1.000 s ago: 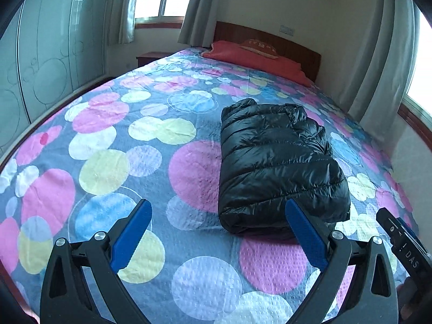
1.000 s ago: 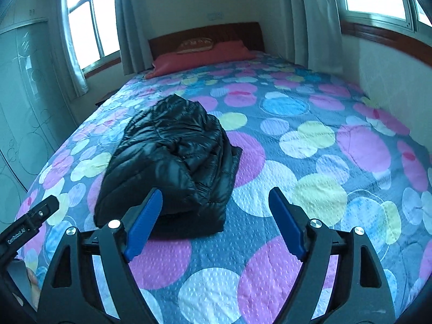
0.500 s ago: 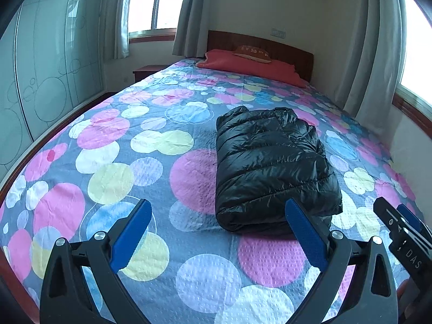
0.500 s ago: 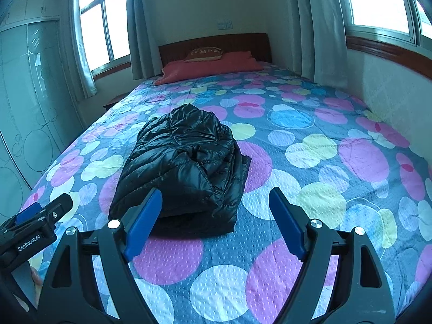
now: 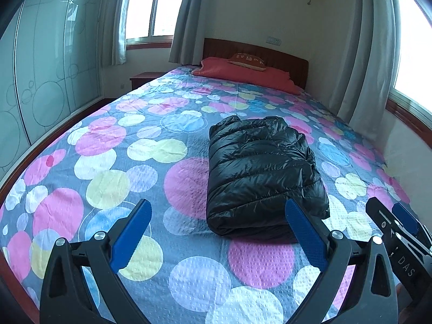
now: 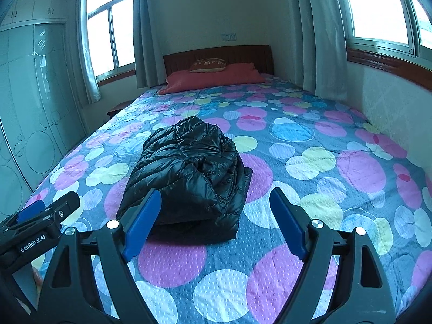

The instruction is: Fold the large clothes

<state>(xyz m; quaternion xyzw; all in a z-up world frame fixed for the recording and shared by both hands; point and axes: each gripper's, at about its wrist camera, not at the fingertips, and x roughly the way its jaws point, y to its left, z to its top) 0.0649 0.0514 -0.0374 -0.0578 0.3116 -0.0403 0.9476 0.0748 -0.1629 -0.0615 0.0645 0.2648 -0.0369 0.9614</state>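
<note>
On the near half of the bed (image 5: 81, 162), the black puffer jacket (image 5: 259, 172) lies folded compactly; left gripper (image 5: 218, 217) and right gripper (image 6: 214, 202) hover wide-jawed, gripping nothing, apparently finished.

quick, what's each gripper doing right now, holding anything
Left gripper: open, holding nothing.
Right gripper: open, holding nothing; the folded black jacket lies free on the bed.

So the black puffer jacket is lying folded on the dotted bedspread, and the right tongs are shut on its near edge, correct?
Not quite. The black puffer jacket does lie folded on the dotted bedspread, but the right tongs are open and hold nothing; the jacket's near edge lies beyond their blue pads. The right wrist view shows it.
</note>
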